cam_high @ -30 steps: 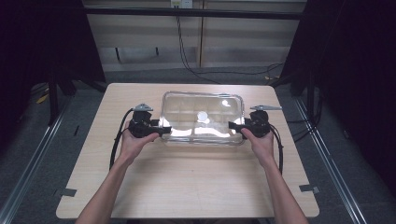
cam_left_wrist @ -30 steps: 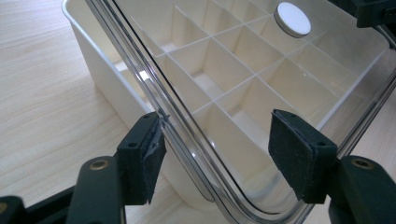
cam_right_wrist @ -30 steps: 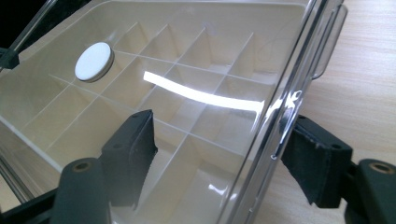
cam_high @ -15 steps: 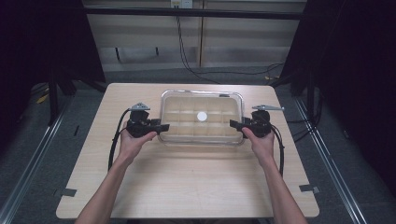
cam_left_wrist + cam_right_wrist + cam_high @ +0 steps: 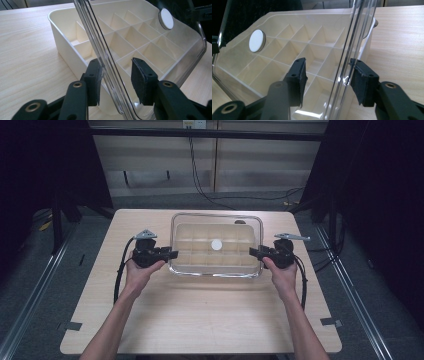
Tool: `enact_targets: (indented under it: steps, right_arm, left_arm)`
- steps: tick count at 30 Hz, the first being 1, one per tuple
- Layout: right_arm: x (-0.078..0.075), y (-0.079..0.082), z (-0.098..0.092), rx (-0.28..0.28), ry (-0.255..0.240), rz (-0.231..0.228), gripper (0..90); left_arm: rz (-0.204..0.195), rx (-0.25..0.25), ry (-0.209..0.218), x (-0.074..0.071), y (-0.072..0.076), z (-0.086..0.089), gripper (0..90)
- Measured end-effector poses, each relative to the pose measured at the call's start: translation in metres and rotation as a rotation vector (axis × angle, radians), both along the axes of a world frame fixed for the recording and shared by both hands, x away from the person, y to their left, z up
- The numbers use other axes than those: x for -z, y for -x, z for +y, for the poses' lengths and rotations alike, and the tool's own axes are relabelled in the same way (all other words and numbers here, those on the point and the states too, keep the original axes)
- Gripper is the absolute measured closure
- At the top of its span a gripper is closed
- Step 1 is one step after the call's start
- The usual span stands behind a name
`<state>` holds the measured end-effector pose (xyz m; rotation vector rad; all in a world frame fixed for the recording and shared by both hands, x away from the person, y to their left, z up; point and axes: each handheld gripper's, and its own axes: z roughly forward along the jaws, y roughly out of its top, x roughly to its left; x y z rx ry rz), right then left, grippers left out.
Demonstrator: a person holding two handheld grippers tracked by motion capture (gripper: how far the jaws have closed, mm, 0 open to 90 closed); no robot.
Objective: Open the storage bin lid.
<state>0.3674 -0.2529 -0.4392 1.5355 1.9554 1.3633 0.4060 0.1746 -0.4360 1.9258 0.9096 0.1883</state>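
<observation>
A cream tray [image 5: 200, 256] split into several compartments stands at the table's middle. A clear lid [image 5: 235, 227] with a white round knob [image 5: 216, 244] lies over it. My left gripper [image 5: 172, 254] is at the tray's left end and my right gripper [image 5: 252, 251] at its right end. In the left gripper view the left gripper [image 5: 116, 72] is open, with the lid's rim [image 5: 100, 50] passing between the pads beside the tray wall [image 5: 62, 32]. In the right gripper view the right gripper [image 5: 328, 75] is open too, straddling the lid's rim [image 5: 354, 37] unclamped.
The wooden table [image 5: 200, 310] has bare surface in front of the tray and at both sides. Black frame posts [image 5: 57, 215] and dark curtains stand around it. Cables hang on the back wall [image 5: 200, 175].
A second ago the lid was lifted and tilted, catching glare. It has come down flat over the tray, and both grippers stay at its ends.
</observation>
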Motion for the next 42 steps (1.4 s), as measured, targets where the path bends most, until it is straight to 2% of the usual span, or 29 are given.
enact_targets:
  steps: [4, 9, 12, 13, 18, 19, 25, 35, 42]
  right_arm:
    - [0.0, 0.002, -0.002, 0.003, -0.029, -0.008, 53.0]
    - [-0.002, 0.005, -0.005, 0.007, -0.054, -0.009, 56.5]
    - [-0.003, 0.007, -0.004, 0.011, -0.044, -0.008, 56.4]
    - [-0.005, 0.009, -0.003, 0.012, -0.042, -0.011, 57.0]
    - [-0.006, 0.011, -0.003, 0.006, -0.052, -0.022, 59.7]
    - [-0.007, 0.012, -0.003, 0.004, -0.055, -0.023, 60.4]
    - [-0.009, 0.014, -0.004, -0.005, -0.062, -0.028, 62.6]
    - [-0.012, 0.016, -0.003, -0.023, -0.06, -0.04, 65.4]
    - [-0.014, 0.018, -0.005, -0.022, -0.069, -0.048, 66.5]
  left_arm:
    - [-0.01, -0.004, 0.002, 0.0, 0.002, 0.001, 62.5]
    - [-0.014, -0.016, 0.025, -0.004, 0.005, 0.003, 65.7]
    - [-0.026, -0.017, 0.026, -0.006, 0.006, 0.003, 67.6]
    - [-0.038, -0.017, 0.009, -0.008, 0.008, 0.004, 67.9]
    - [-0.054, -0.026, 0.017, -0.01, 0.01, 0.007, 70.2]
    - [-0.052, -0.027, 0.028, -0.01, 0.011, 0.007, 70.8]
    - [-0.054, -0.029, 0.014, -0.012, 0.013, 0.008, 72.7]
    - [-0.056, -0.032, 0.035, -0.014, 0.014, 0.012, 75.4]
    - [-0.068, -0.027, 0.029, -0.017, 0.015, 0.012, 76.2]
